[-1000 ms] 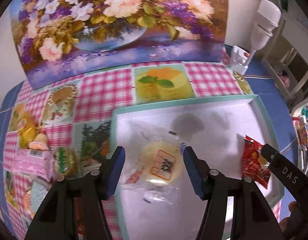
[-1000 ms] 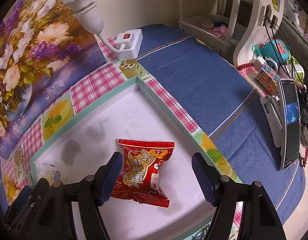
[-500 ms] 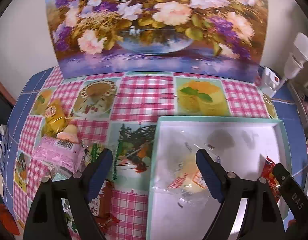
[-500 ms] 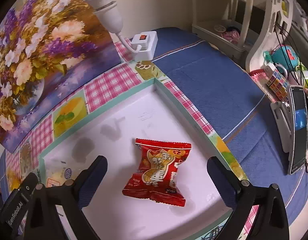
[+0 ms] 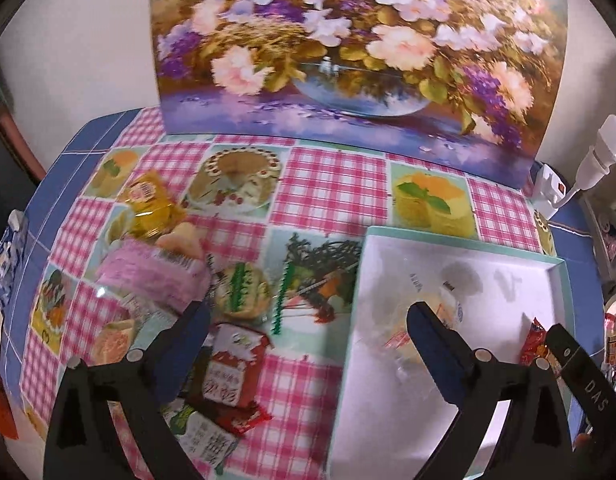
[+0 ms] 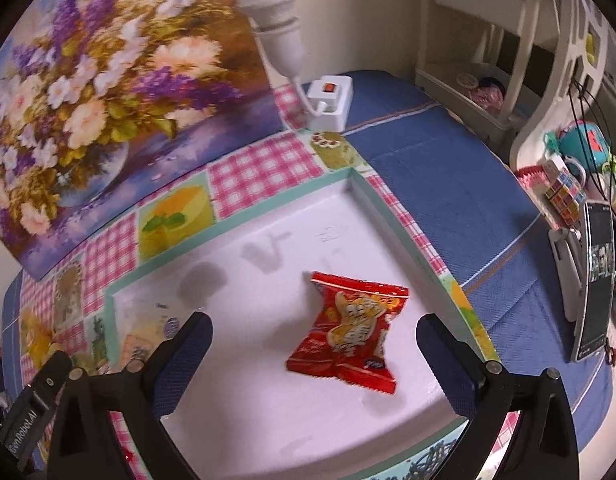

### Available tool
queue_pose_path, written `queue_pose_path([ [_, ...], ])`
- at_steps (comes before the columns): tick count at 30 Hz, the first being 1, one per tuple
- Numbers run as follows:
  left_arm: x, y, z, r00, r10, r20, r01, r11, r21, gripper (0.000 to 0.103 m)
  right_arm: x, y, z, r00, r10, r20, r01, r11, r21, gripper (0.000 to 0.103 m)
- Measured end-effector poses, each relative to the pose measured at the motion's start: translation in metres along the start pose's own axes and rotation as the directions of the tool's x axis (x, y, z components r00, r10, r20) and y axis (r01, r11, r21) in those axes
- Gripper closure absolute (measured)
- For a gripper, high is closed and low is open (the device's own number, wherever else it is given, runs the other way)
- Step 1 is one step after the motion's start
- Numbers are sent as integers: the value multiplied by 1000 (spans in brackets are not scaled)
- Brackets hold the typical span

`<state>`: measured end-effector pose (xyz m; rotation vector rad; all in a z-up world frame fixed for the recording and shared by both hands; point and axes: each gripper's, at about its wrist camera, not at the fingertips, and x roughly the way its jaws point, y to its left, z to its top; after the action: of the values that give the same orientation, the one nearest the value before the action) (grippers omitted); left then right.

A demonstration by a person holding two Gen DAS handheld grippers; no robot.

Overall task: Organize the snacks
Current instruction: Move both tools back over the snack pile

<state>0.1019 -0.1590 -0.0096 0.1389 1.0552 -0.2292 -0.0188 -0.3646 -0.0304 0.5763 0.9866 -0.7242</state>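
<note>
A white tray with a teal rim (image 5: 460,240) (image 6: 235,220) lies on the checked tablecloth. In it lie a clear-wrapped yellow cake (image 5: 440,312) (image 6: 143,332) and a red snack packet (image 6: 352,332) (image 5: 534,340). My left gripper (image 5: 308,332) is open and empty, above the tray's left edge. My right gripper (image 6: 314,344) is open and empty, over the red packet. A pile of loose snacks lies left of the tray: a pink packet (image 5: 155,276), a yellow packet (image 5: 151,204), a green-printed round cake (image 5: 243,288), a red-and-white packet (image 5: 231,372).
A flower painting (image 5: 348,52) stands at the table's back. A white lamp and its switch box (image 6: 328,100) stand at the back right. A phone on a stand (image 6: 596,280), a puzzle cube (image 6: 560,192) and shelves are to the right on the blue cloth.
My left gripper has drawn back and left from over the yellow cake, bringing the snack pile into view. My right gripper has risen and opened wider above the red packet.
</note>
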Motion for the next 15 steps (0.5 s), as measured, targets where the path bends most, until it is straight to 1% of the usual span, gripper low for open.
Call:
queue_pose_path([
  [5, -12, 19, -6, 999, -8, 41, 9, 1000, -10, 4, -15, 17, -3, 999, -12, 32, 13, 998, -53, 0],
  [8, -18, 35, -11, 998, 10, 60, -9, 1000, -14, 4, -23, 31, -5, 999, -6, 53, 12, 995, -96, 0],
  [11, -25, 57, -13, 996, 49, 78, -46, 998, -38, 4, -32, 46, -9, 997, 30, 64, -22, 992, -125, 0],
  [15, -36, 88, -15, 992, 78, 104, -70, 994, -80, 4, -45, 62, -16, 994, 77, 83, -65, 988, -139, 0],
])
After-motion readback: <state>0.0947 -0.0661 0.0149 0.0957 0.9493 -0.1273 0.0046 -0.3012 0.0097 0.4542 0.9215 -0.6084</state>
